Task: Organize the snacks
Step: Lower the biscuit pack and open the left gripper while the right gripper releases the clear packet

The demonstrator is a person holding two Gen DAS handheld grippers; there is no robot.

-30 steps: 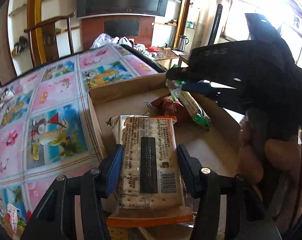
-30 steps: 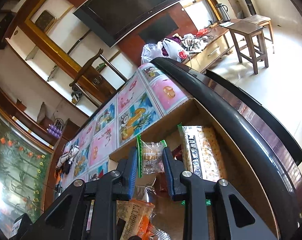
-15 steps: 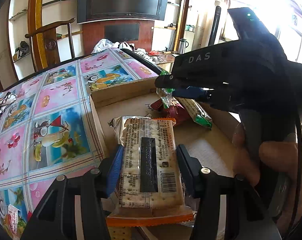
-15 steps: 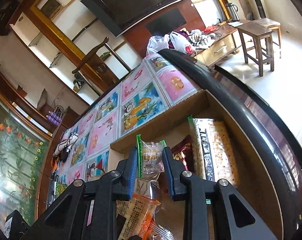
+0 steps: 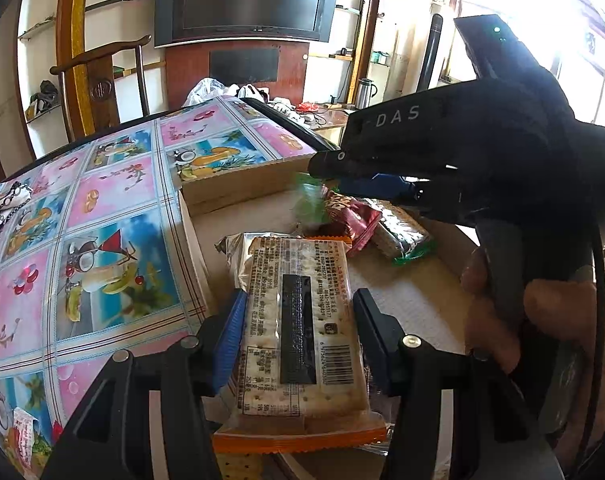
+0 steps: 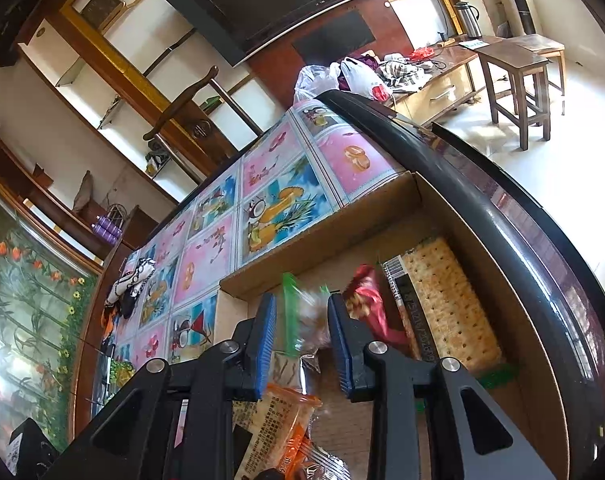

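My left gripper (image 5: 300,320) is shut on an orange-edged cracker pack (image 5: 302,332) and holds it over the near end of the cardboard box (image 5: 238,184). My right gripper (image 6: 302,340) is open over the box's far part. A small green-edged snack packet (image 6: 302,316), blurred, is falling free between its fingers; it also shows blurred in the left wrist view (image 5: 308,206). In the box lie a red packet (image 6: 366,304) and a long cracker pack with green ends (image 6: 446,304).
The box stands at the right edge of a table covered with a colourful fruit-print cloth (image 5: 102,216). Small snack packets (image 5: 22,436) lie on the cloth at the left. A black patterned item (image 6: 132,286) lies on the table's far side. A wooden chair (image 5: 98,80) stands behind the table.
My right gripper has opened and let go of the green-edged packet, which now drops blurred toward the box. The left gripper keeps its cracker pack and has lifted slightly.
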